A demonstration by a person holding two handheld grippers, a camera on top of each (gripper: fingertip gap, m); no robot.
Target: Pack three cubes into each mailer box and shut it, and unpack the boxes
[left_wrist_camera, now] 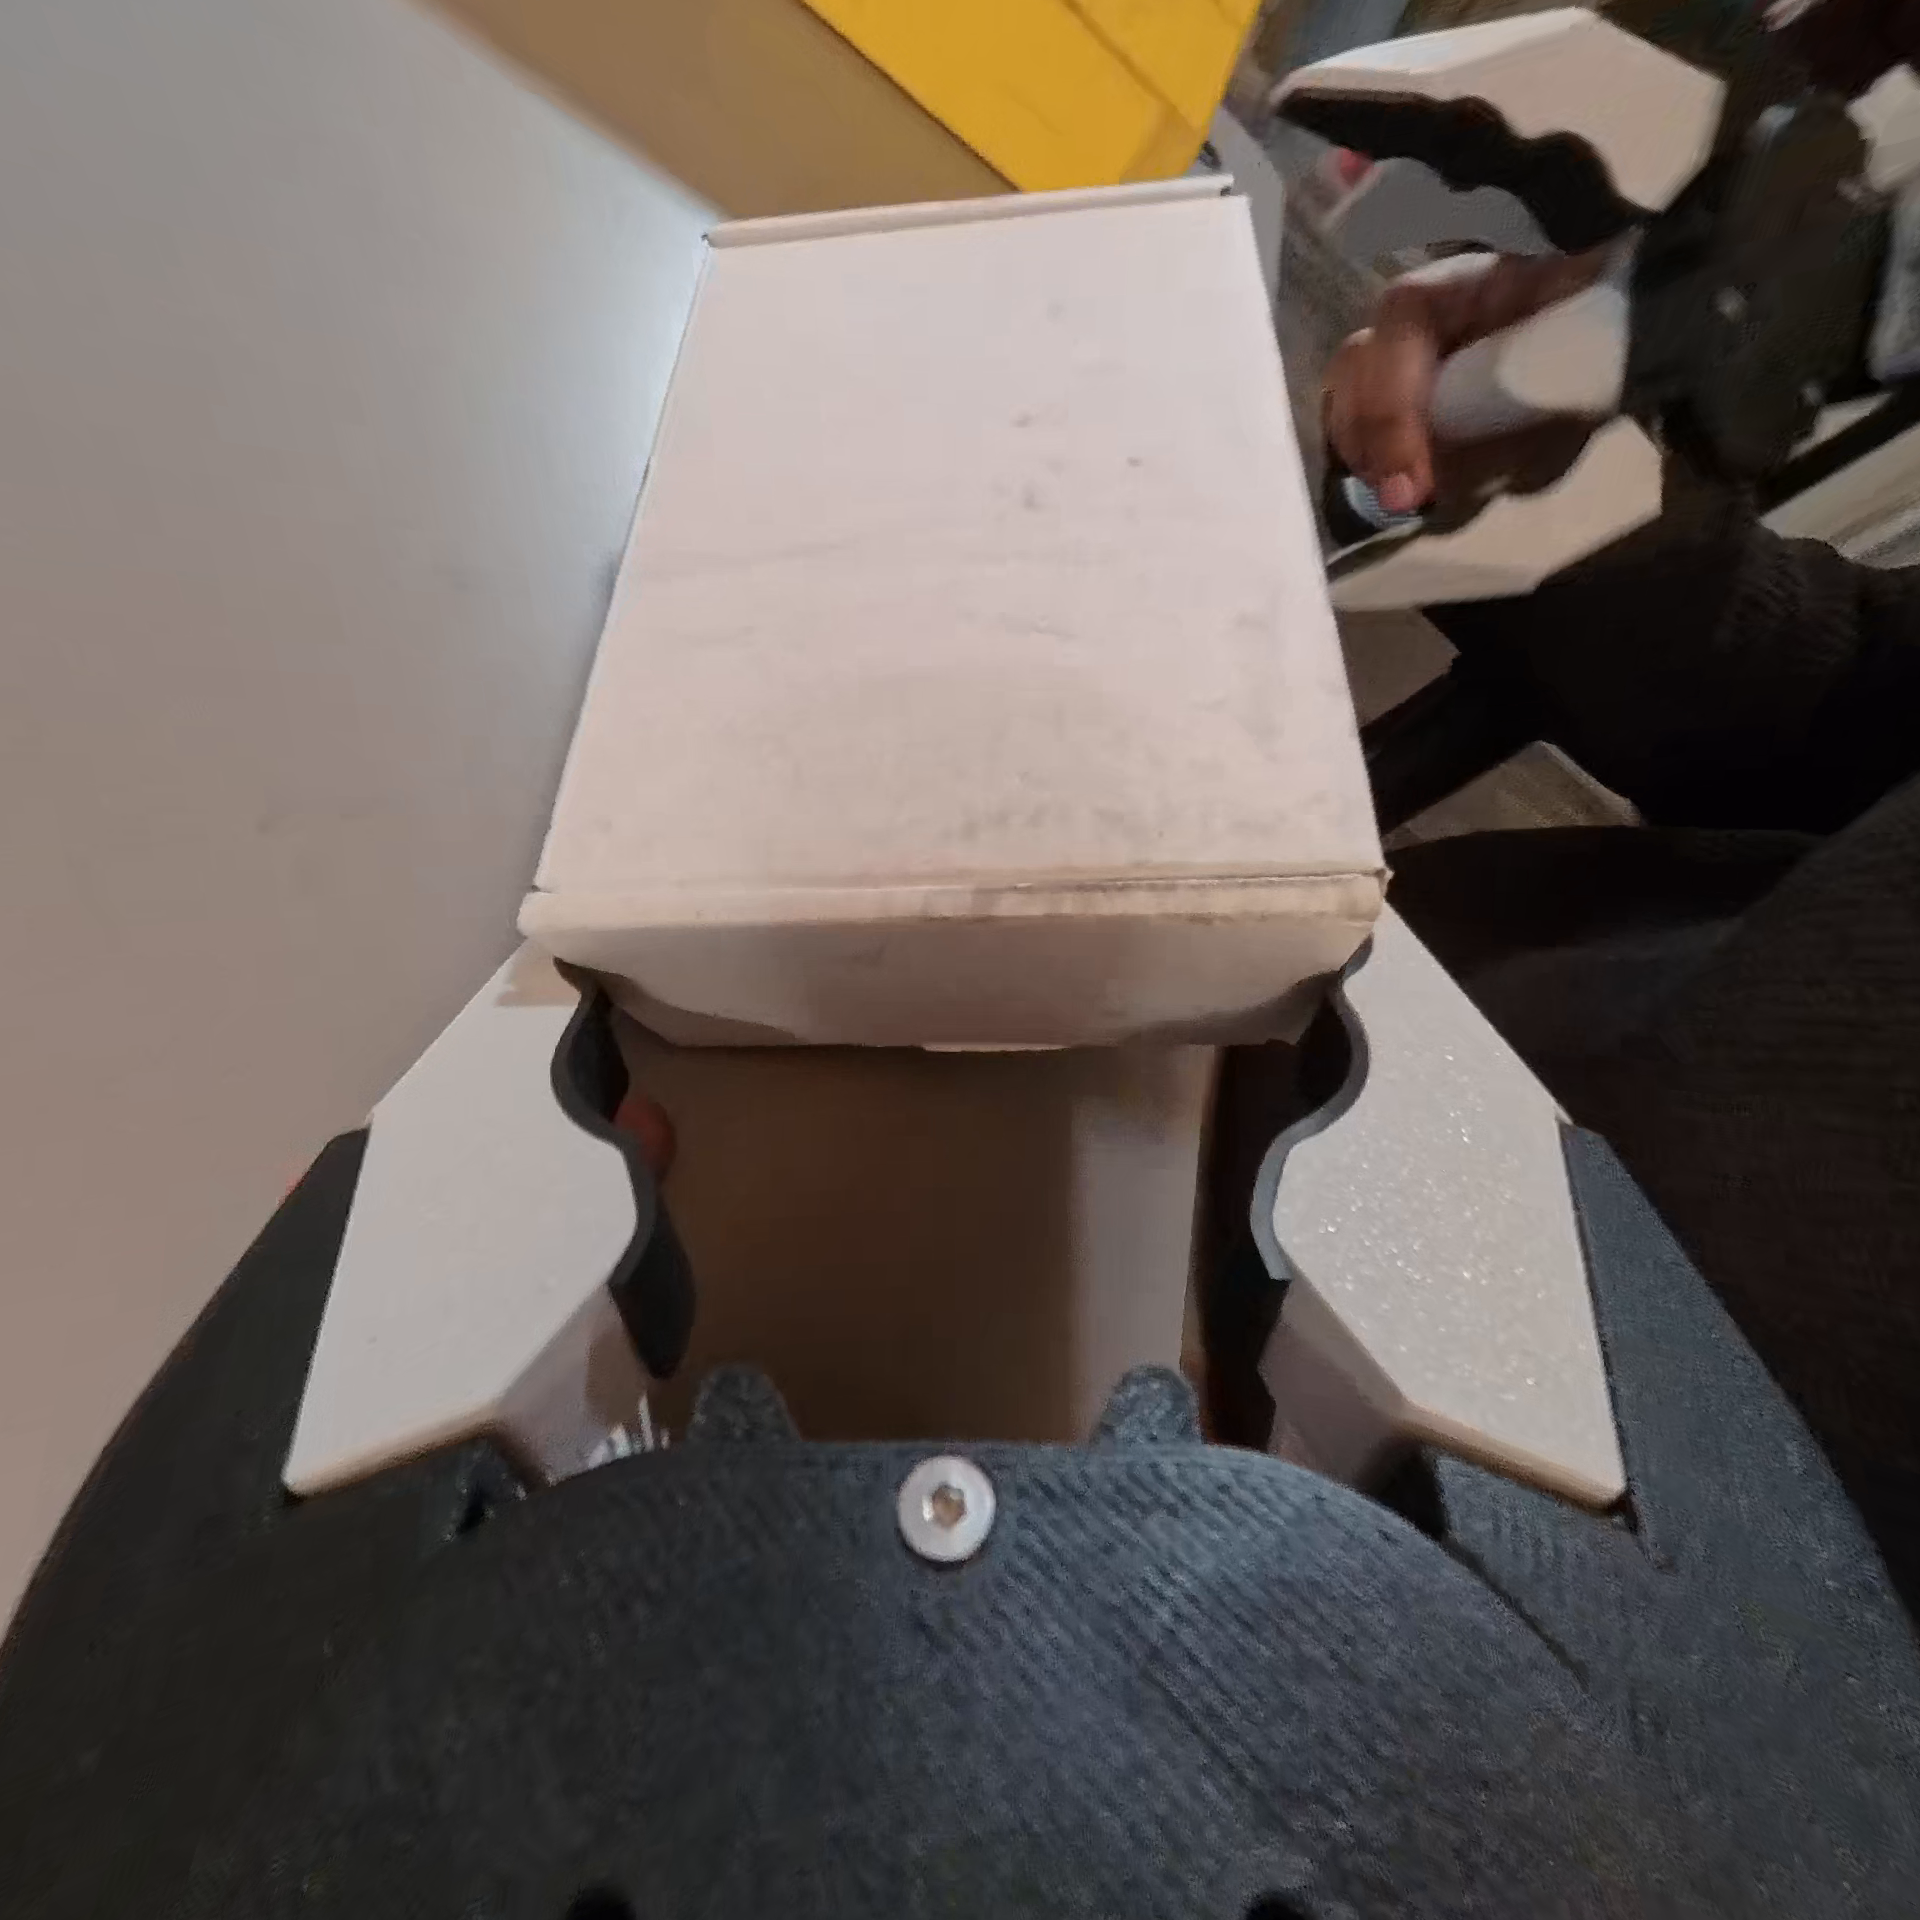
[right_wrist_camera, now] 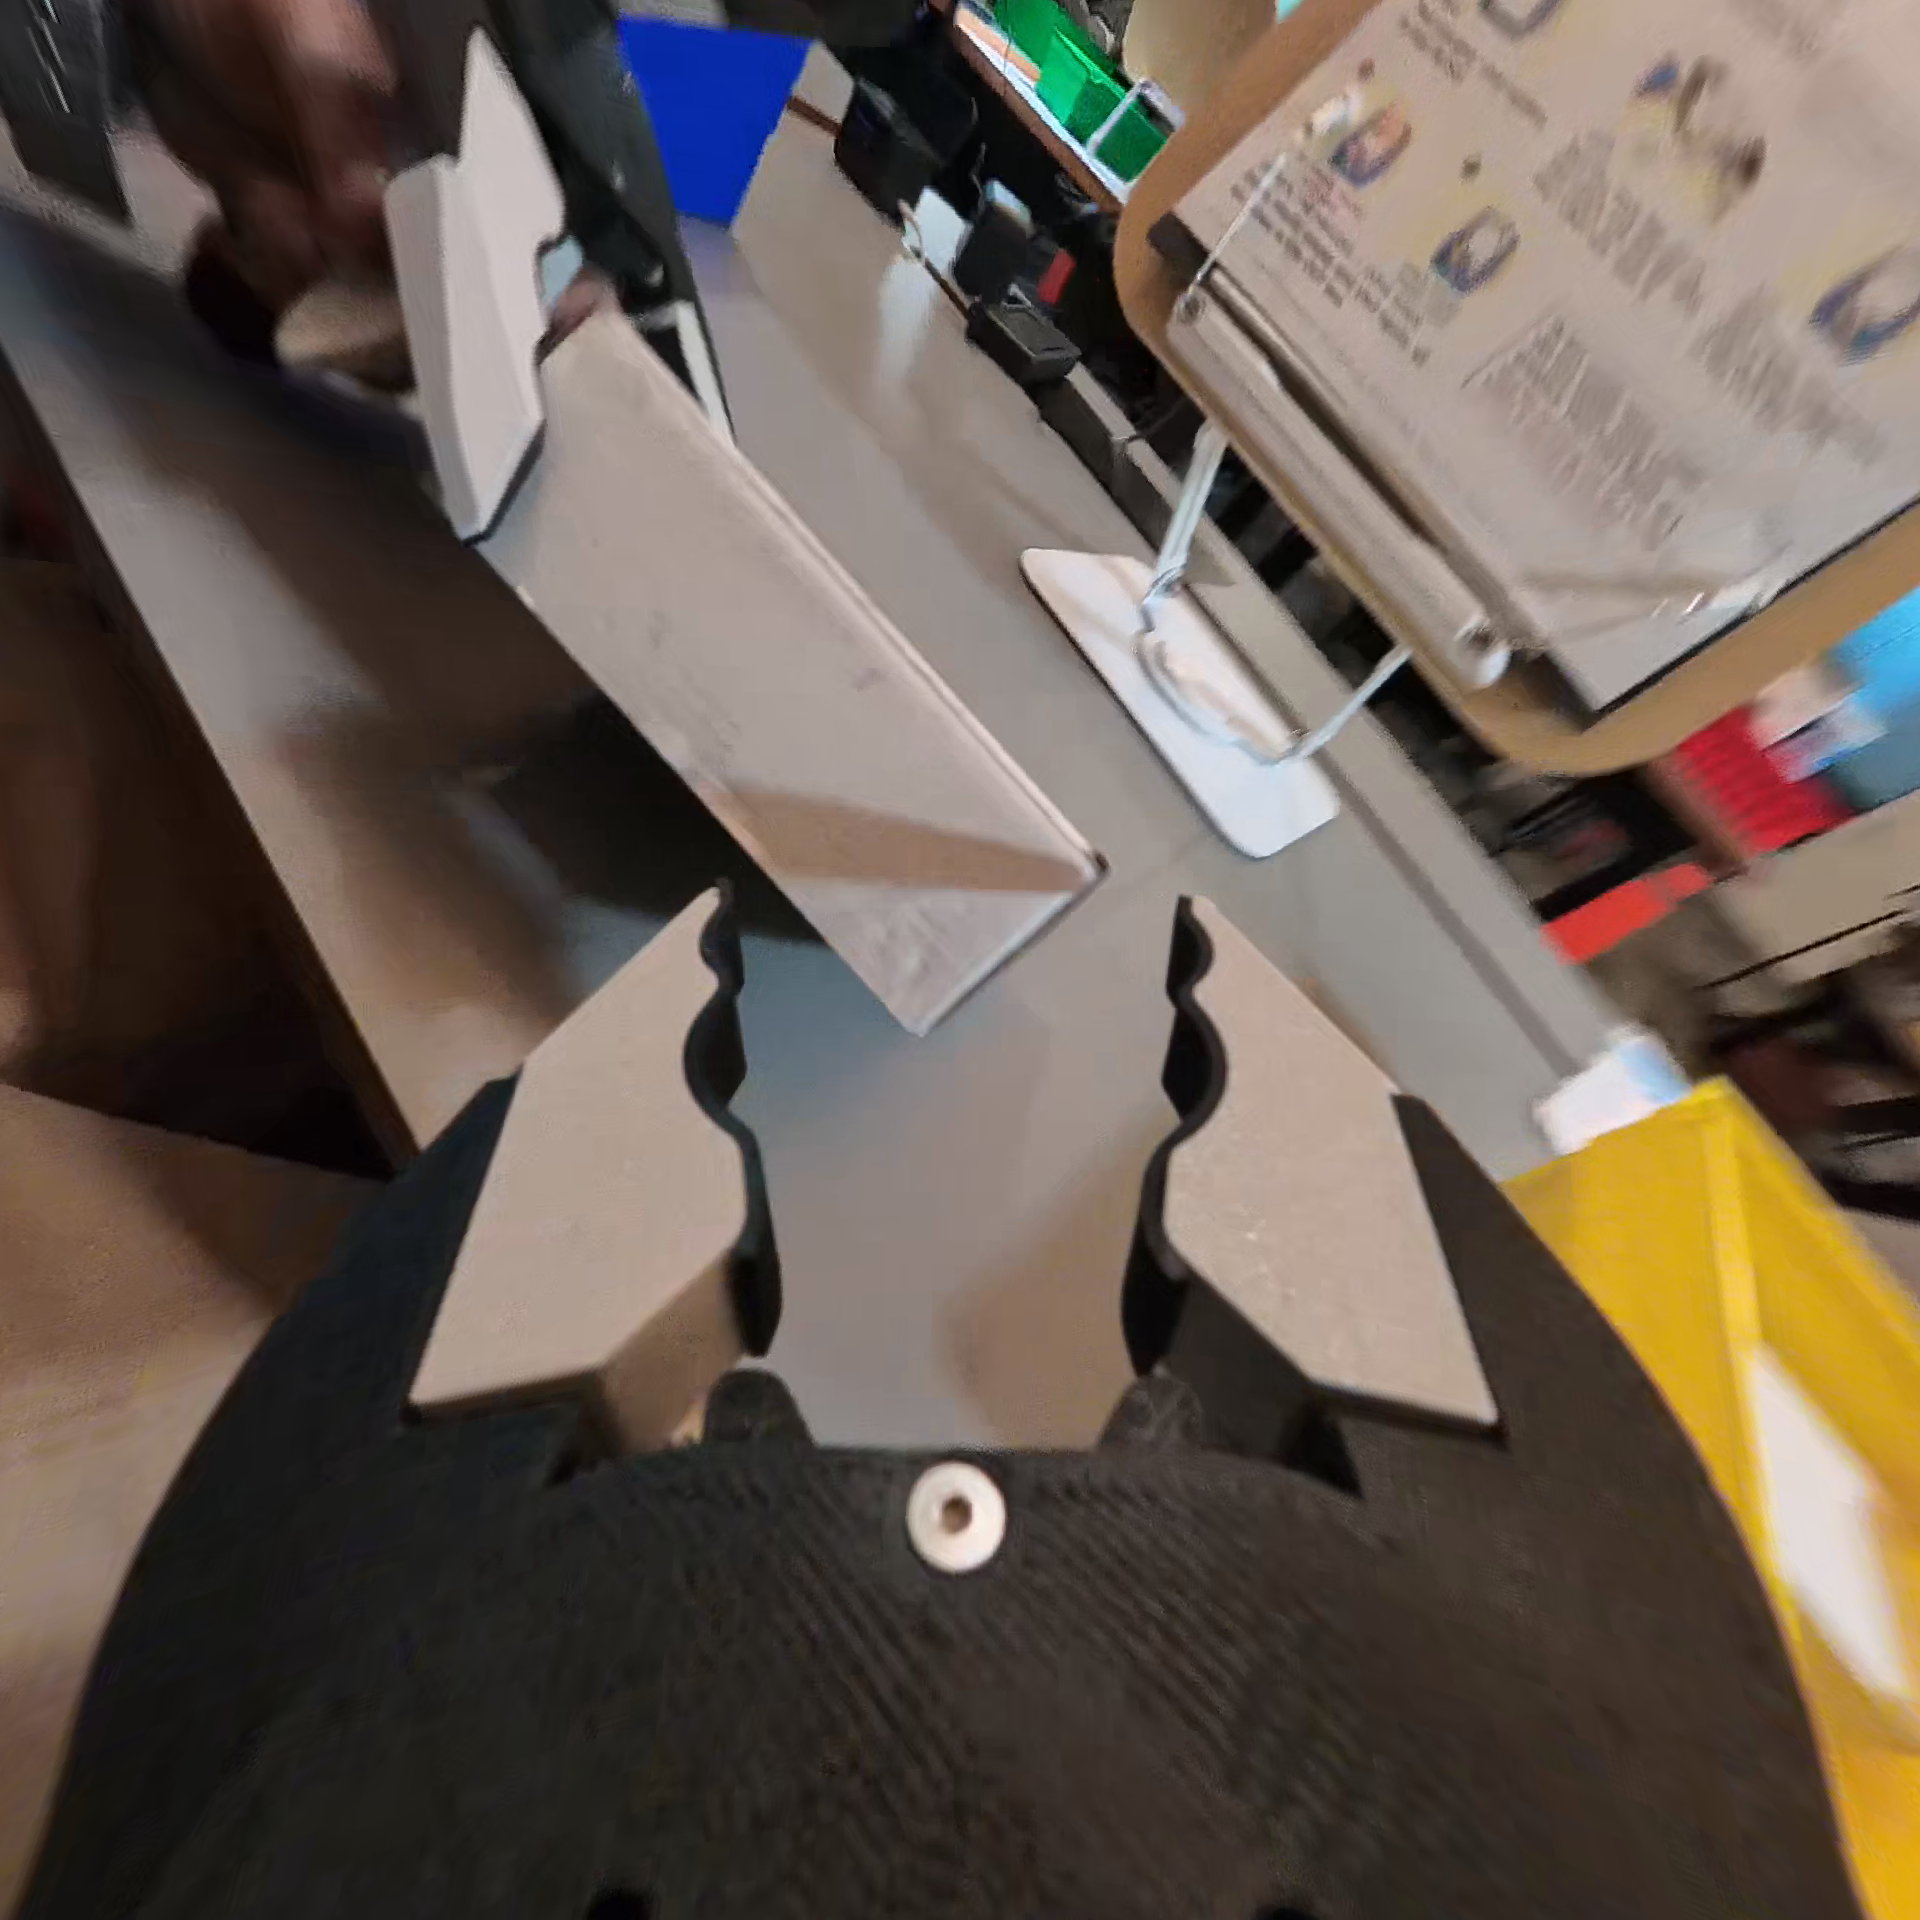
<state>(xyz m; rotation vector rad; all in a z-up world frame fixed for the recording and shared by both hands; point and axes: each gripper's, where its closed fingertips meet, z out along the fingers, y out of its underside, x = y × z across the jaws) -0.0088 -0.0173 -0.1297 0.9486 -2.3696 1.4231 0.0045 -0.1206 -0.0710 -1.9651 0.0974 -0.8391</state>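
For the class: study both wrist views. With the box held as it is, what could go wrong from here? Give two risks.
1. The left gripper clamps the white cardboard mailer box at one end only, lifted clear of the grey table; it could tilt or slip out.
2. The front flap looks untucked, so the lid might spring open. The open, empty right gripper is not supporting the box.

Grey table [right_wrist_camera: 935, 499], yellow bin [right_wrist_camera: 1704, 1299], propped printed sheet [right_wrist_camera: 1621, 312] behind.

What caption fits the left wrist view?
Left claw clamped on a white mailer box beside the white table, its front flap untucked; right claw open nearby.
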